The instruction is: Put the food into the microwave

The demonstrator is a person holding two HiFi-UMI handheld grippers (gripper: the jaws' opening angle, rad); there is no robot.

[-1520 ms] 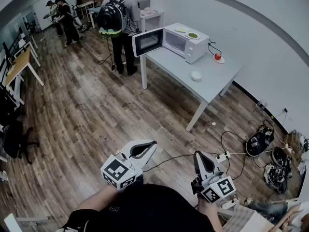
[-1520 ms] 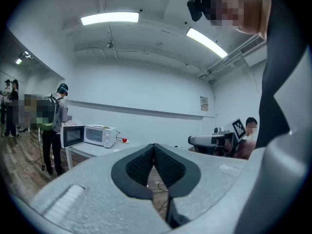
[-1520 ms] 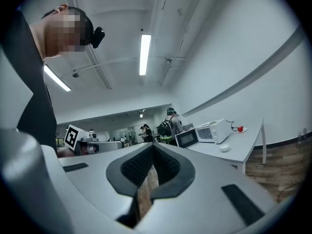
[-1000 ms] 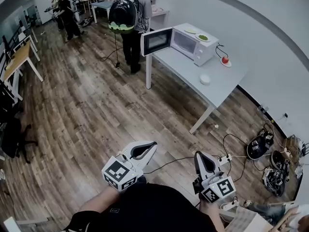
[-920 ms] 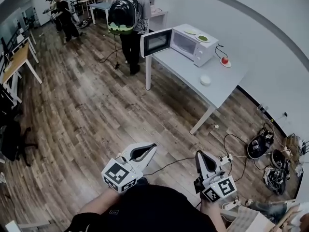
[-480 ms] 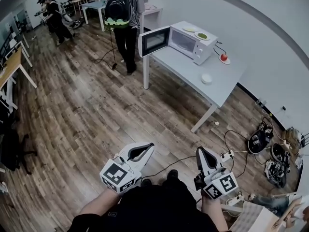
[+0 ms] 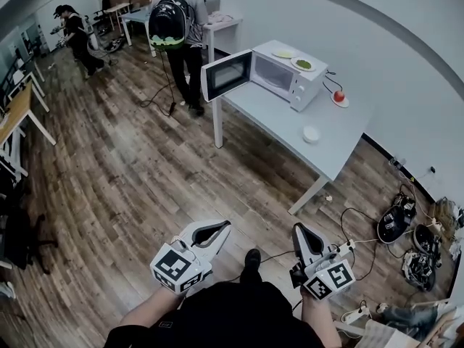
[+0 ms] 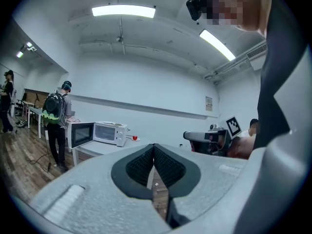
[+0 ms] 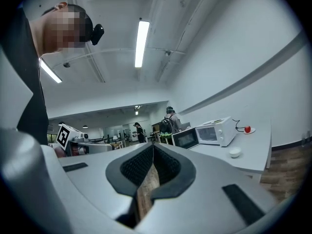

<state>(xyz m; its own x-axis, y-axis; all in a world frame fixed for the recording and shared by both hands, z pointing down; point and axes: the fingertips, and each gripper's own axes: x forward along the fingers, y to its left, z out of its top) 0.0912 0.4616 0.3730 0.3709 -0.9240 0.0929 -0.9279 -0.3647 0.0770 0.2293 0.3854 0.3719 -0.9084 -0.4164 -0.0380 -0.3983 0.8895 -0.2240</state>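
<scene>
A white microwave (image 7: 279,72) stands on the grey table (image 7: 279,125) with its door (image 7: 225,74) swung open. On its top rest a plate of green food (image 7: 303,64) and a plate of yellow food (image 7: 283,53). A red food item on a plate (image 7: 338,98) and a small white bowl (image 7: 311,133) sit on the table. My left gripper (image 7: 223,225) and right gripper (image 7: 299,228) are held level over the wood floor, far short of the table. Both are shut and hold nothing. The microwave (image 8: 109,132) also shows in the left gripper view, and the microwave (image 9: 210,131) in the right gripper view.
A person with a black backpack (image 7: 171,19) stands by the table's far end, near the open door. Cables, a power strip (image 7: 341,247) and dark gear (image 7: 395,223) lie on the floor to the right. Desks (image 7: 18,111) line the left side.
I have walked across the floor toward the table; the microwave and table sit lower in the head view. Both grippers stay shut, carried along in front of me.
</scene>
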